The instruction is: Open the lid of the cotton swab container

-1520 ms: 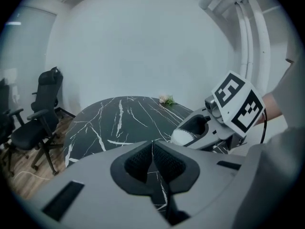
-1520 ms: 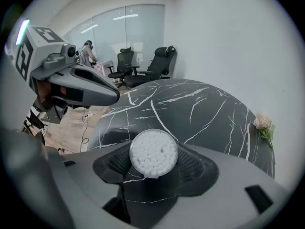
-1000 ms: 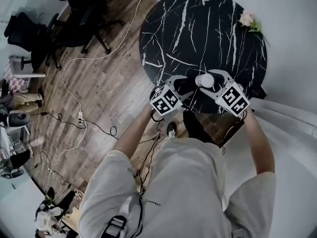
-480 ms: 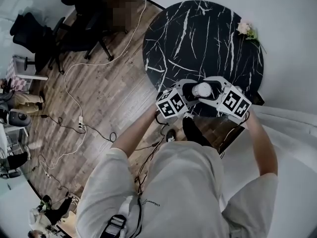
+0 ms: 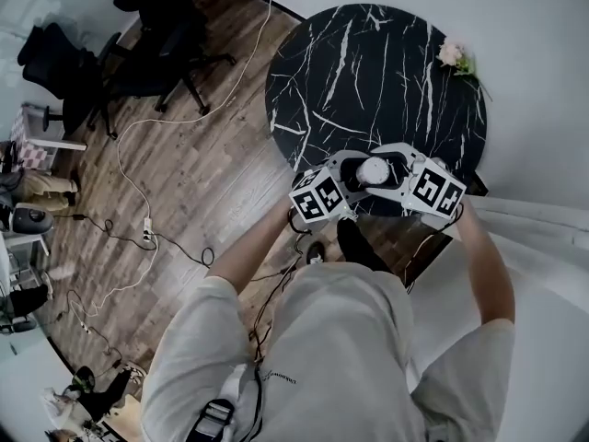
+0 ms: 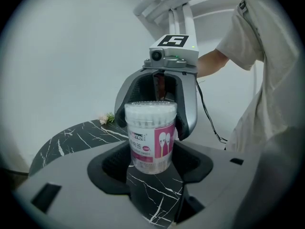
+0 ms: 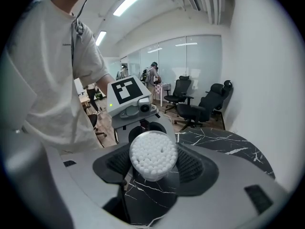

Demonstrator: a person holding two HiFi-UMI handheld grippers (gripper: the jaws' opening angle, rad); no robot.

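Note:
The cotton swab container [image 5: 373, 169] is a clear round tub with a pink label [image 6: 150, 137] and its clear lid on. It stands upright near the front edge of the black marble table [image 5: 368, 63]. My left gripper [image 5: 355, 175] comes from the left, jaws spread wide, with the tub's lower body between its pads [image 6: 151, 162]; I see no squeeze. My right gripper [image 5: 390, 166] comes from the right and stands open around the lid end, looking down on the swab tips [image 7: 153, 156]. Its jaws arch round the tub's top [image 6: 153, 128].
A small pink flower sprig [image 5: 457, 53] lies at the table's far right edge. Office chairs [image 5: 138, 44] and a loose cable [image 5: 147, 219] are on the wood floor to the left. A white wall runs behind and to the right of the table.
Both grippers have drawn in from either side until their jaws surround the container. The container has stayed in place on the table.

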